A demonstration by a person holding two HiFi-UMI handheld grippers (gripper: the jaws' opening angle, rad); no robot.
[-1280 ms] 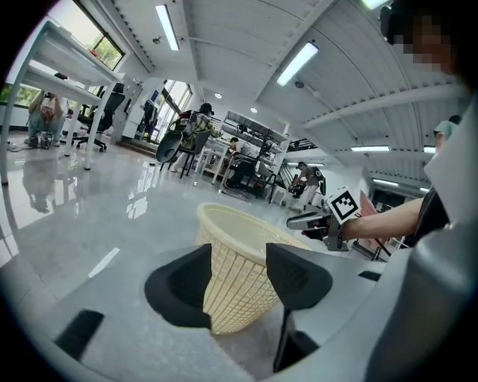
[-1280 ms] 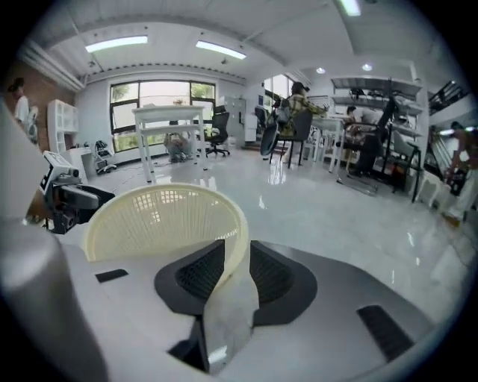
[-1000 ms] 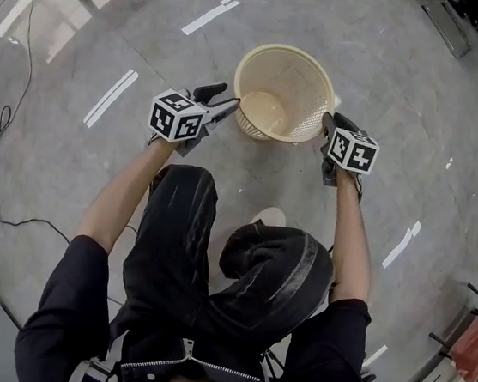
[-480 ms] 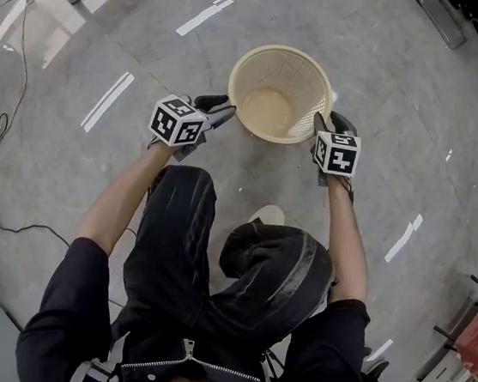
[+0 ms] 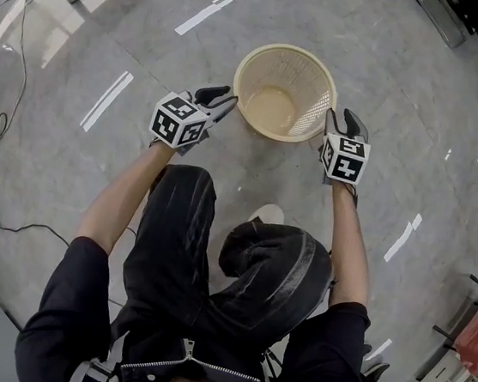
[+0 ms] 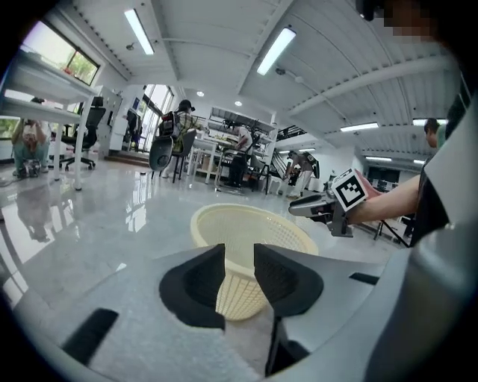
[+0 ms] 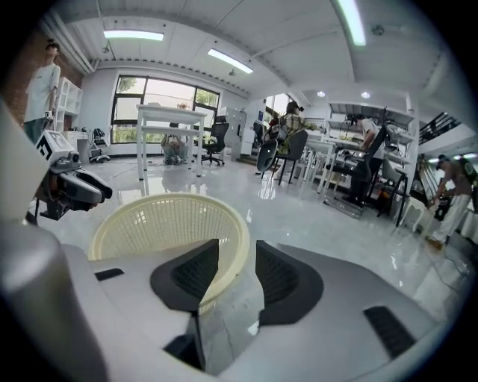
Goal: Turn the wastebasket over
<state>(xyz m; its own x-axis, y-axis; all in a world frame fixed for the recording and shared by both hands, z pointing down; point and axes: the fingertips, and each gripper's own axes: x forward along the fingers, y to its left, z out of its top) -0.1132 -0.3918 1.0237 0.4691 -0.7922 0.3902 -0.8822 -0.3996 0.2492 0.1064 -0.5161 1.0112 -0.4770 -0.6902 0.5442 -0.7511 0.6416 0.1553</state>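
Note:
A cream mesh wastebasket (image 5: 284,92) stands upright on the grey floor, mouth up. My left gripper (image 5: 222,99) is at its left rim. Its jaws have just been closing, and a gap remains between them. In the left gripper view the basket's wall (image 6: 250,227) shows through that gap, just past the left gripper's (image 6: 239,257) tips, with no pad pressing on it. My right gripper (image 5: 343,119) is at the right rim and its jaws have just been opening. In the right gripper view the rim (image 7: 240,224) runs between the right gripper's (image 7: 237,257) parted pads.
White tape strips (image 5: 108,99) mark the floor on the left, with more (image 5: 402,240) on the right. A black cable (image 5: 5,127) trails along the left edge. My knees are just below the basket. Desks, chairs and people (image 7: 291,119) fill the far room.
The left gripper's jaws have narrowed beside the rim. The right gripper shifted a little along the right rim and rose slightly. The basket barely moved.

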